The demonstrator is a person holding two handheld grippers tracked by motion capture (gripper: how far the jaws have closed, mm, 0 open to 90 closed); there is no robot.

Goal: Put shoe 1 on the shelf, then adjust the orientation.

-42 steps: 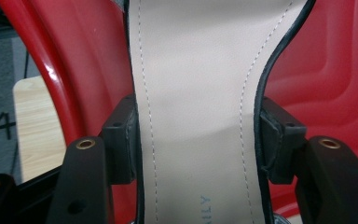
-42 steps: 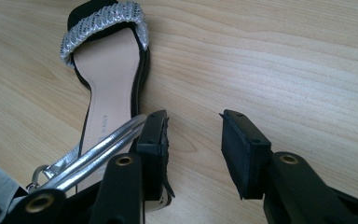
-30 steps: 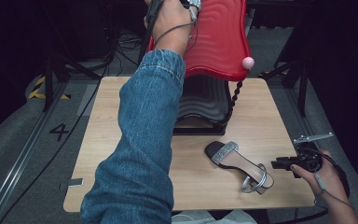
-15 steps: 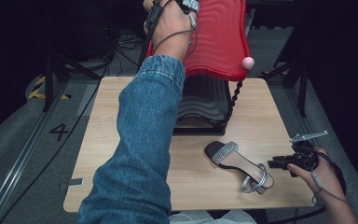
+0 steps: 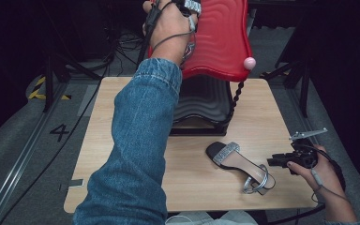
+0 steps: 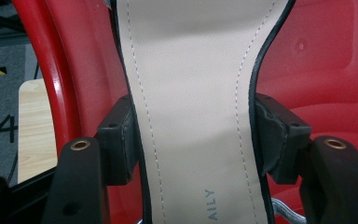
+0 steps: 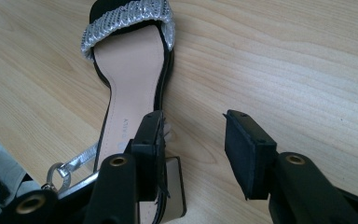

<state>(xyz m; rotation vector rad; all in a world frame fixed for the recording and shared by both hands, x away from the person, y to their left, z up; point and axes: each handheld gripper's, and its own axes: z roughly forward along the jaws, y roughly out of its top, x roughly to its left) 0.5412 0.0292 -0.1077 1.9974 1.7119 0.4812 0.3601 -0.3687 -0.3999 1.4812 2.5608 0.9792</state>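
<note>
On the wooden table [image 5: 122, 108] lies a black sandal [image 5: 239, 163] with a glittery silver toe strap and a beige insole [image 7: 130, 60]. My right gripper [image 5: 274, 161] sits at its heel end, open; its jaws have just been opening, and bare wood shows between them [image 7: 193, 140]. My left arm reaches up to the red top shelf [image 5: 220, 37]. There my left gripper [image 5: 168, 7] holds a matching sandal [image 6: 191, 93] by the sides of its sole. Those jaws [image 6: 193, 135] have just been opening a little, with the pads still against the sole's edges.
A black lower tier [image 5: 201, 101] of the rack stands under the red shelf [image 6: 317, 70], at the table's back middle. A pink knob [image 5: 249, 63] tops a twisted post at the rack's right corner. Dark stands and cables surround the table.
</note>
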